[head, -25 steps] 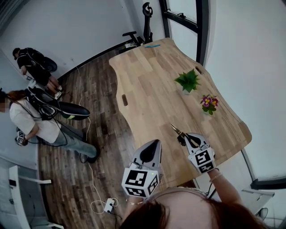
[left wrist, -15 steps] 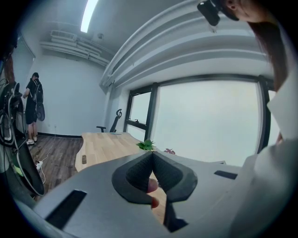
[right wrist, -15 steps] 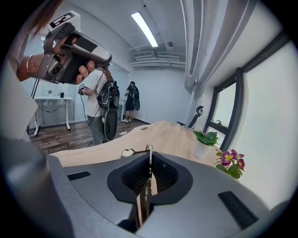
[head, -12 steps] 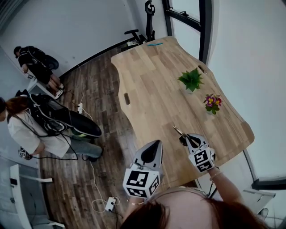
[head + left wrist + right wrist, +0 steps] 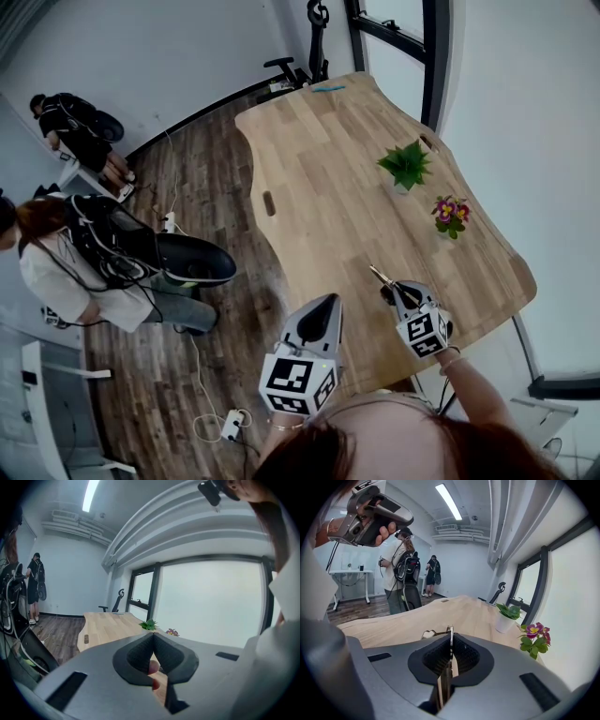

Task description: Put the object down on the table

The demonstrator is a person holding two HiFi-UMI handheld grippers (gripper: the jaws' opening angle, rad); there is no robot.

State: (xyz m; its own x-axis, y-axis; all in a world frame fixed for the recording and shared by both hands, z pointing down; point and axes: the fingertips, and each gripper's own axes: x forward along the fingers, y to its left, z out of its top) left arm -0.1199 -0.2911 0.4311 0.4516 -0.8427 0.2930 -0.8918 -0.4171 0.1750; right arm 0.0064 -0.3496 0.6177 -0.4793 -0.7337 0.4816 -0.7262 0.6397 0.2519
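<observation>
1. From the head view I see a long wooden table running away from me, with the person's two handheld grippers low in the picture, near the table's closest edge.
2. The right gripper is clenched on a thin metal object. The object sticks out past the jaw tips as a slim brass-coloured sliver, pointing away over the tabletop.
3. In the right gripper view, the right gripper pinches this thin metal object edge-on between its ribbed pads. A small looped end shows just beyond the jaws, with the bare wood of the table behind it.
4. I cannot tell exactly what the object is, nor whether its far end touches the wood. It appears to sit just above the surface.
5. The left gripper hangs beside the right one, over the table's near edge. In the left gripper view, the left gripper has its jaws pressed together with nothing between them.
6. Two small potted plants stand further along the table, well apart from the grippers: a green plant and a flowering plant.
7. My reading of the step: the object is over the table and is being set down, but it is not yet released.
8. The next move calls for bringing the object flat onto the bare wood ahead. The right jaws then part gently so the thin piece lies still and does not slide toward the near edge.
</observation>
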